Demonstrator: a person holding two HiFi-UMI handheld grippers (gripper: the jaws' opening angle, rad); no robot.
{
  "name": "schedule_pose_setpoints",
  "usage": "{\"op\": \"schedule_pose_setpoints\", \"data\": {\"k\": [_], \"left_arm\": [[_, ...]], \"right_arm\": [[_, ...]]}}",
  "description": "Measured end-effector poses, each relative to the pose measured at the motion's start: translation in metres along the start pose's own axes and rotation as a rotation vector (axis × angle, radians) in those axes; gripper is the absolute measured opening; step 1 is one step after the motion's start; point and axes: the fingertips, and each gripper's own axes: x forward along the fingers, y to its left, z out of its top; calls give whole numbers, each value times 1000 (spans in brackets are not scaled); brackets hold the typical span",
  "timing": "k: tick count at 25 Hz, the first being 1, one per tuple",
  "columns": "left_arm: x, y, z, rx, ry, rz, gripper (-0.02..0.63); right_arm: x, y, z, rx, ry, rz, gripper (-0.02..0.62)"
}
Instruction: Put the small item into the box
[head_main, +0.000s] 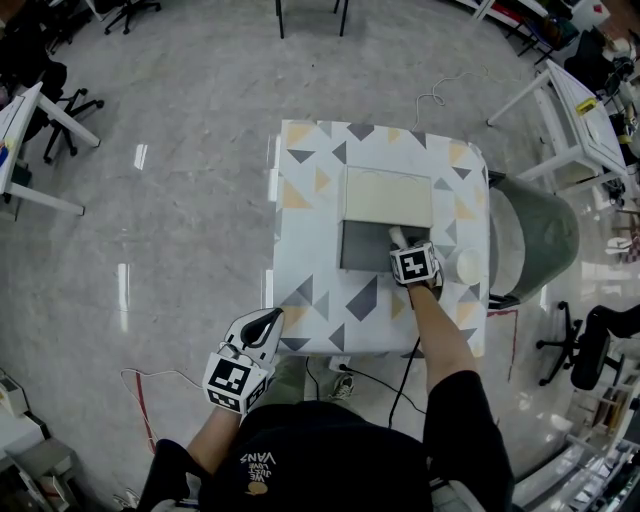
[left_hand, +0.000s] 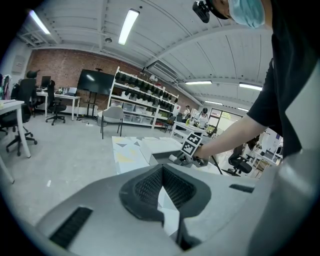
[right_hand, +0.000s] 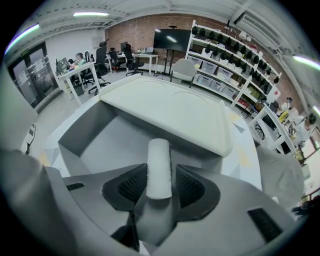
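The small item (right_hand: 159, 167) is a white roll lying lengthwise between the pads of my right gripper (right_hand: 159, 182), over the inside of the open grey box (right_hand: 107, 142). A thin gap shows beside the roll, so the pads stand open around it. In the head view the right gripper (head_main: 400, 240) reaches into the grey box (head_main: 362, 247), whose cream lid (head_main: 388, 196) is folded back behind it. My left gripper (head_main: 268, 318) hangs low at the table's near left corner, away from the box. It is shut and empty, its tips (left_hand: 162, 172) meeting.
The box sits on a small table with a triangle-patterned cloth (head_main: 310, 180). A white round object (head_main: 467, 265) lies at the table's right edge. A grey-green bin (head_main: 540, 235) stands just right of the table. Cables (head_main: 395, 385) run on the floor near my feet.
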Motion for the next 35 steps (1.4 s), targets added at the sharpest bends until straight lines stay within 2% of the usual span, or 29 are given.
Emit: {"op": "schedule_pose_setpoints", "data": {"k": [6, 11, 15, 17, 22, 27, 35], "left_arm": [[2, -5, 3, 8, -4, -5, 6], [3, -14, 11, 23, -12, -13, 6], [3, -28, 18, 42, -28, -24, 6], [3, -36, 20, 49, -35, -30, 6], [1, -60, 23, 75, -43, -43, 6], [-2, -86, 26, 97, -62, -45, 6], [-11, -133, 31, 137, -99, -51, 6]], "right_arm": [[-8, -4, 2, 42, -29, -4, 173], [-29, -8, 13, 71, -139, -22, 164], [-56, -20, 17, 95, -252, -76, 41], [-69, -23, 16, 108, -298, -82, 5], [-103, -22, 7, 119, -373, -56, 1], [-153, -10, -5, 154, -497, -15, 0], [-239, 8, -45, 166, -647, 39, 0]]}}
